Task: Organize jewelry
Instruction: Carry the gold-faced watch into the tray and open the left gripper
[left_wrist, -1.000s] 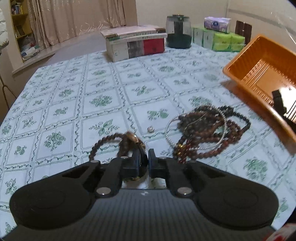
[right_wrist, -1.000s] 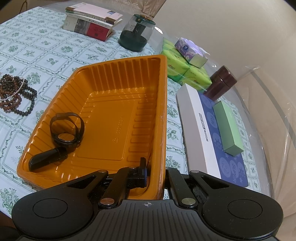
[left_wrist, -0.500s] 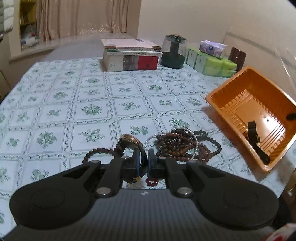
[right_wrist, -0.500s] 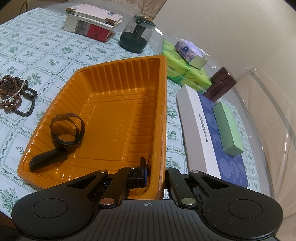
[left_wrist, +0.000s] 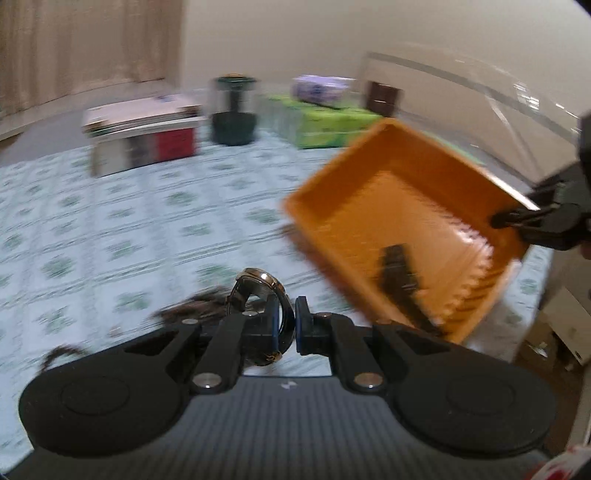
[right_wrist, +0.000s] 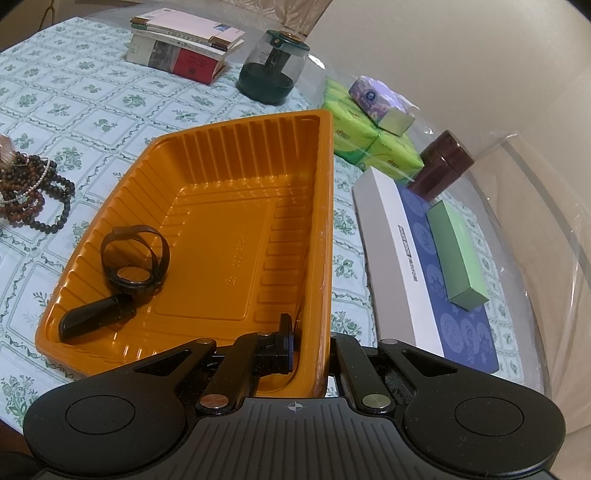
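change: my left gripper (left_wrist: 286, 326) lifted the gold-rimmed round wristwatch (left_wrist: 258, 291) off the beads, now beside the orange ribbed plastic tray (right_wrist: 236, 206)
left pose: angled down, clamped on watch
right gripper (right_wrist: 310, 347): unmoved, pinching tray wall

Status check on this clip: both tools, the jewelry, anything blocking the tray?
Left tool shut on gold-rimmed watch. Right tool shut on orange tray wall. Black watch in tray, bead bracelets on table. Nothing blocking.

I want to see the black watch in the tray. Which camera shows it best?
The right wrist view: the black watch lies sharp and whole in the orange tray, its strap looped. The left wrist view is blurred and shows it only as a dark strip in the tray.
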